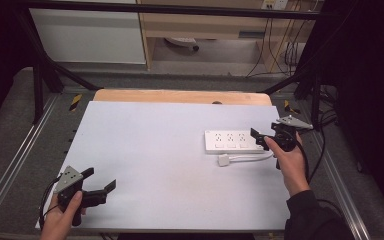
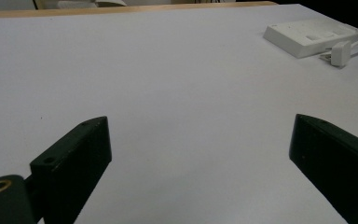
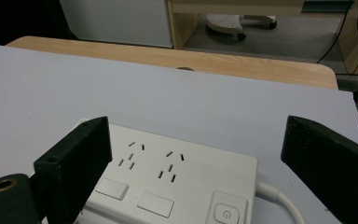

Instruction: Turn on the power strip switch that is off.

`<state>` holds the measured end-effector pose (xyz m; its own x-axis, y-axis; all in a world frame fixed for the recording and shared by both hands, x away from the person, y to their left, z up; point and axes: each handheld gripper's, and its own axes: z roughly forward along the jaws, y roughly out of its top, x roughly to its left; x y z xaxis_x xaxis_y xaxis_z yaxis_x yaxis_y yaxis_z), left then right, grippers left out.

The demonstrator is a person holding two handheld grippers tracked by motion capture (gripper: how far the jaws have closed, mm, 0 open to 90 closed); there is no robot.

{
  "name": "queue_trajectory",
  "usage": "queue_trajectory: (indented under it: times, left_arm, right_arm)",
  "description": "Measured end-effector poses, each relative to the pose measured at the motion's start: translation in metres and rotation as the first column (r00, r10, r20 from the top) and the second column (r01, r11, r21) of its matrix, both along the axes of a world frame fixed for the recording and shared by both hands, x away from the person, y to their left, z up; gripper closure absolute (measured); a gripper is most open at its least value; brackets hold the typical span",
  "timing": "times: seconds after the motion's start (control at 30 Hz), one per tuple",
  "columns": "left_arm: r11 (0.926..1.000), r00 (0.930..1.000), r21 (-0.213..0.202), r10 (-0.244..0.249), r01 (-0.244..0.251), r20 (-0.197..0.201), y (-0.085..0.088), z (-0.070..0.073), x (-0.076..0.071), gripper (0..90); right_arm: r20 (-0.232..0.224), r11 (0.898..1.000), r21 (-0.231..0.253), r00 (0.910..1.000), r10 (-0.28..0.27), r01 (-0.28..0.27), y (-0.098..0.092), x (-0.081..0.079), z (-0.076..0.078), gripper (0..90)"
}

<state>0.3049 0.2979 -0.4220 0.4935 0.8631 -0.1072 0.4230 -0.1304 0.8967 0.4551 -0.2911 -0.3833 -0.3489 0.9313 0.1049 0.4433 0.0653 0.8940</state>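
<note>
A flat white plastic power strip [image 1: 232, 140] with three socket groups lay on the pale grey tabletop [image 1: 160, 160], toward its right-hand side, its long axis running across the tabletop from left to right. Its white cable [image 1: 252, 158] left the strip's right end and looped back along the near edge to a small white plug [image 1: 223, 160] lying just beside the strip on the near side.

The right gripper [image 1: 261, 136] hung at the strip's right end, its black jaws spread wide and pointing leftward along the strip's length. Seen in the right gripper view, the jaws straddled the strip [image 3: 168, 186] with nothing pinched between them; the round power button [image 3: 227, 214] and two rocker switches sat just ahead, the socket slots beyond. Whether either jaw touched the casing could not be told.

The left gripper [image 1: 102, 181] sat well apart from the strip, near the tabletop's front left corner, jaws likewise spread and empty, aimed across bare tabletop with the strip [image 2: 310, 37] far off to its upper right in the left gripper view.

The right hand [image 1: 287, 160] was plainly the nearer one, so any grasp probably fell to it. Since the jaws lined up with the strip's long axis, closing across the short width looked feasible.
</note>
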Motion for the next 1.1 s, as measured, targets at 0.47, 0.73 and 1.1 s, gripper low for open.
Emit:
queue_trajectory:
  times: [0.47,0.73,1.1]
  left_arm:
    - [1.0,0.9999,0.004,-0.008,0.008,-0.006,-0.001,-0.001,0.0,5.4]
    - [1.0,1.0,0.006,-0.007,0.007,-0.007,-0.001,-0.001,0.0,5.4]
    - [0.9999,1.0,0.007,-0.008,0.008,-0.005,-0.001,-0.001,0.0,5.4]
  right_arm:
    - [-0.032,1.0,-0.014,0.9995,-0.001,0.001,0.003,0.01,-0.01,18.9]
    - [-0.028,1.0,-0.01,0.9996,0.006,-0.006,0.006,0.014,-0.014,32.9]
    - [0.004,1.0,-0.014,1.0,-0.003,0.003,0.012,0.017,-0.018,63.9]
